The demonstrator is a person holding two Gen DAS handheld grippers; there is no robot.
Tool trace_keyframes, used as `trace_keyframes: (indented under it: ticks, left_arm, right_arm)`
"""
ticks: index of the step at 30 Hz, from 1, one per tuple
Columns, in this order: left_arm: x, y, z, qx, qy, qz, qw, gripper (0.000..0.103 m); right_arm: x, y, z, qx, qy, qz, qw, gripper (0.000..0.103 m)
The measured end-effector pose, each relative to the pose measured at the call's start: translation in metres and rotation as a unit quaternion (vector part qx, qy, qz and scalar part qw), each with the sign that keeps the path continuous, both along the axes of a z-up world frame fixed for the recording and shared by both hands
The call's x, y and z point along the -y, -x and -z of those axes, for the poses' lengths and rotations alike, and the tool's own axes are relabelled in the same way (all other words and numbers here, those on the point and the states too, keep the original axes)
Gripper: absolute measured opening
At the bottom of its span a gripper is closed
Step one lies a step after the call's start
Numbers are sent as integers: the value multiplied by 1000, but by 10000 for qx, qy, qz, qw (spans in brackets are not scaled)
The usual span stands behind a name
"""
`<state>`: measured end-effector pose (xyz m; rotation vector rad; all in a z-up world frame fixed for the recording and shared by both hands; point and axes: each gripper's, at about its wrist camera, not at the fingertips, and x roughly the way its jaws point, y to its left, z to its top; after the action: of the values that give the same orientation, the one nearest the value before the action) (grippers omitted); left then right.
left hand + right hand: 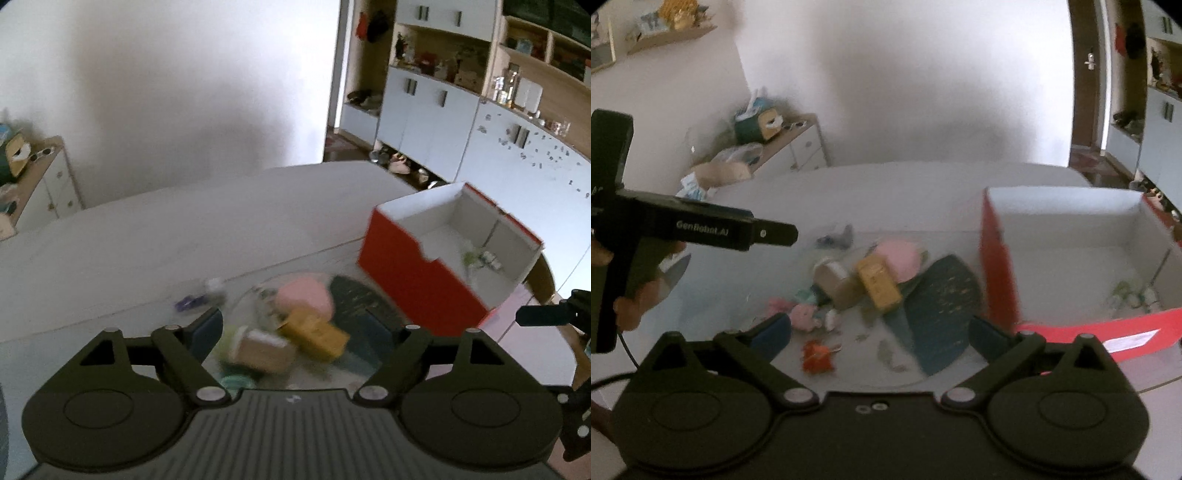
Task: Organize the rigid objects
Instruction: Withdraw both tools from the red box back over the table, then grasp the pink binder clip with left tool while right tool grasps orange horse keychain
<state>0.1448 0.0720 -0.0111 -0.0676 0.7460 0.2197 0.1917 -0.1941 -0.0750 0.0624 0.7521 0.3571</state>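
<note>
Both views dim, flat indoor light; soft broad shadow on the white wall [166, 110]. Motion blur smears the toy pile [288, 325] and red box [1001, 258]. Fisheye bends the cabinets [480, 129] at frame edges; corners vignette black.

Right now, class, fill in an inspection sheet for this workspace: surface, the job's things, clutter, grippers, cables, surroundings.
Surface: pale table, bare at the far end.
Job's things: red box with a white inside, open, a few small items at its bottom; loose pile beside it with a yellow block, a tan cylinder, a pink round item and a dark blue fan-shaped piece.
Clutter: small pink figures and an orange scrap; blurred.
Grippers: left gripper and right gripper open, holding nothing.
Cables: thin black cable below the left-hand unit.
Surroundings: white cabinets with shelves, low dresser.
</note>
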Motion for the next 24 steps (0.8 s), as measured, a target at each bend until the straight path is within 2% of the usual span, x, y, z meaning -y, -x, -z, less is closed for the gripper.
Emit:
trace_keyframes:
  ticks: [11, 17, 24]
  left_arm:
    - [-55, 36, 41, -299, 39, -194, 9994, 83]
    - [-72, 47, 68, -460, 462, -258, 9975, 83]
    - [-74, 50, 95, -531, 323, 4, 9981, 83]
  right_arm:
    - [-53, -1, 38, -481, 219, -267, 9982, 102]
    - [-78, -5, 53, -660, 351, -558, 9956, 102]
    - [-90, -11, 69, -776, 555, -719, 9928, 100]
